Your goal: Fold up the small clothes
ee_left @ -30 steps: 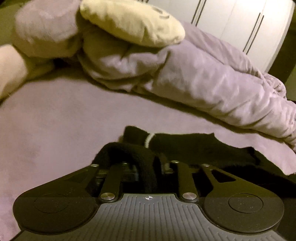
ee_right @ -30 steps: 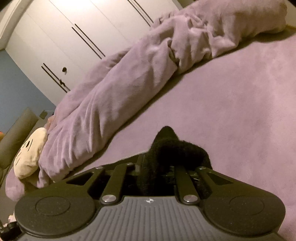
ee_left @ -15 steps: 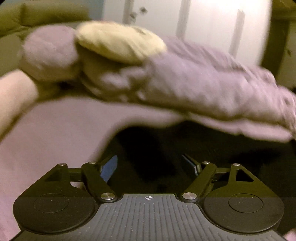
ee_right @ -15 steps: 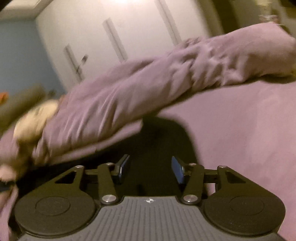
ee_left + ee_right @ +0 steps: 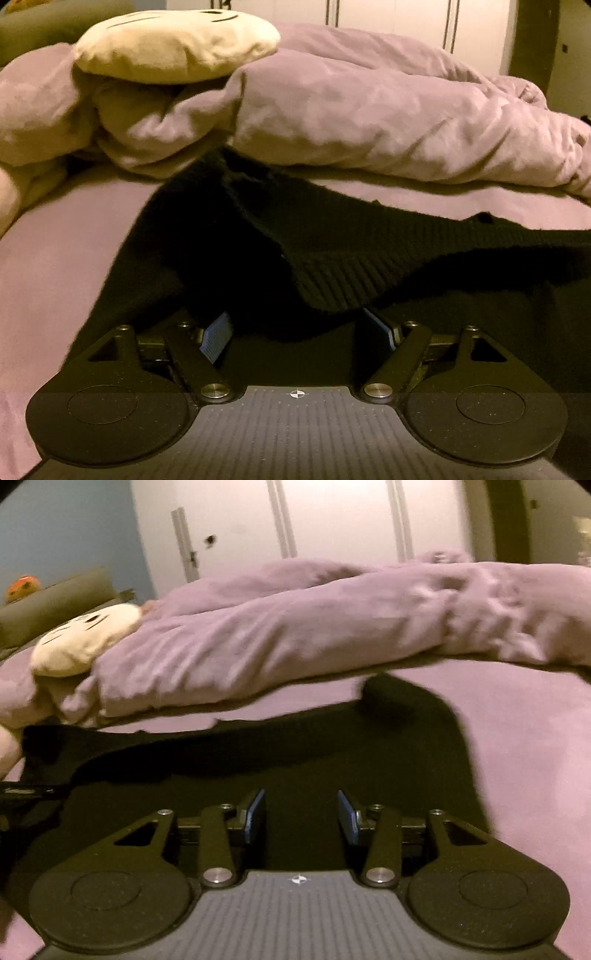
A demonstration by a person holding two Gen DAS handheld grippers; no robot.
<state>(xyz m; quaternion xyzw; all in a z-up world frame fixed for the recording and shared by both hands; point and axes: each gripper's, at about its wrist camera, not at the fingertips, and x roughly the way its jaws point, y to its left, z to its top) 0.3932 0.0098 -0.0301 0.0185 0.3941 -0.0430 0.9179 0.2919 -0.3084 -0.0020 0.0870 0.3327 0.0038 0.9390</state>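
1. Hovering low, your left gripper (image 5: 297, 332) is released, blue pads (image 5: 216, 336) spread over the black knit garment (image 5: 332, 258).
2. Your right gripper (image 5: 301, 814) is also released, empty.
3. Garment lies across mid-frame on the purple sheet (image 5: 517, 738), below the bunched duvet (image 5: 369, 118).

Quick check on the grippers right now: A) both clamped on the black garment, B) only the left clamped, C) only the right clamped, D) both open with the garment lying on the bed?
D: the left gripper and the right gripper both show parted blue pads, and the black garment lies loose on the bed.
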